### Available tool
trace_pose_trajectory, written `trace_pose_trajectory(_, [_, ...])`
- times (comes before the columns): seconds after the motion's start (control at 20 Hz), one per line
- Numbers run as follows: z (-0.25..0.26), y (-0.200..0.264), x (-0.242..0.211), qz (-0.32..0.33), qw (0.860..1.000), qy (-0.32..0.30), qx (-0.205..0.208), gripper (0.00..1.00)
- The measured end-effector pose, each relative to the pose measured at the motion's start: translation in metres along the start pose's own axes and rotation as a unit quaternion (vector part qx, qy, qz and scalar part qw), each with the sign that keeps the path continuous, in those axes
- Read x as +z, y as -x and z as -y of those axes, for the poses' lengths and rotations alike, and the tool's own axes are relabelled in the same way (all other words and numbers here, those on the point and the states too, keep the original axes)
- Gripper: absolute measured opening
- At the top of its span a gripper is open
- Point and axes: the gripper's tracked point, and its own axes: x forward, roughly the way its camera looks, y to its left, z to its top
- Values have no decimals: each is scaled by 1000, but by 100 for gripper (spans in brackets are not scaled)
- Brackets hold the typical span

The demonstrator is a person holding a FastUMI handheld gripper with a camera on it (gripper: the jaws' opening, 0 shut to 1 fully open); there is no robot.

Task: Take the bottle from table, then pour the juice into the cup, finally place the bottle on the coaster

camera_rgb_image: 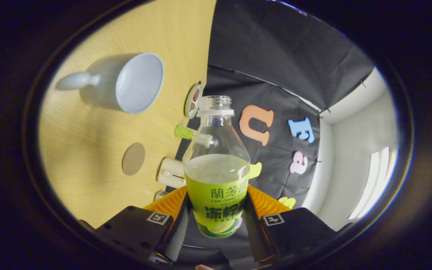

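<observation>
Two small things lie on the wooden table (88,150) near the bottle (216,165): a round brown coaster (133,159) at nine o'clock and a white cup (126,83) at ten o'clock. The gripper (216,221) squeezes the bottle's label from both sides, fingers barely apart. The bottle's open mouth points to twelve o'clock, straight away from the fingers, with juice in its lower half.

On your pale wooden surface (88,150), a cream-coloured block (171,172) lies at the far edge. Just beside it sits a small green cap-like piece (184,132). You can see a white room wall (351,150) past the black cloth (276,48).
</observation>
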Motion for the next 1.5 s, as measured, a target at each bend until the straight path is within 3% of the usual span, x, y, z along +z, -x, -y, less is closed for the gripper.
trace_pose_trajectory(0.25, [8,12,-7,4,988,-151,14,75])
trace_pose_trajectory(0.5, [29,7,-19,2,946,-323,30,75])
trace_pose_trajectory(0.65, [41,6,-18,11,905,-423,45,75])
trace_pose_trajectory(0.95, [64,-6,-15,44,828,-557,47,75])
trace_pose_trajectory(1.25, [55,-34,-15,63,725,-679,95,75])
trace_pose_trajectory(1.4, [40,-56,-11,53,690,-710,129,75])
trace_pose_trajectory(1.5, [20,-75,-7,39,678,-719,151,75])
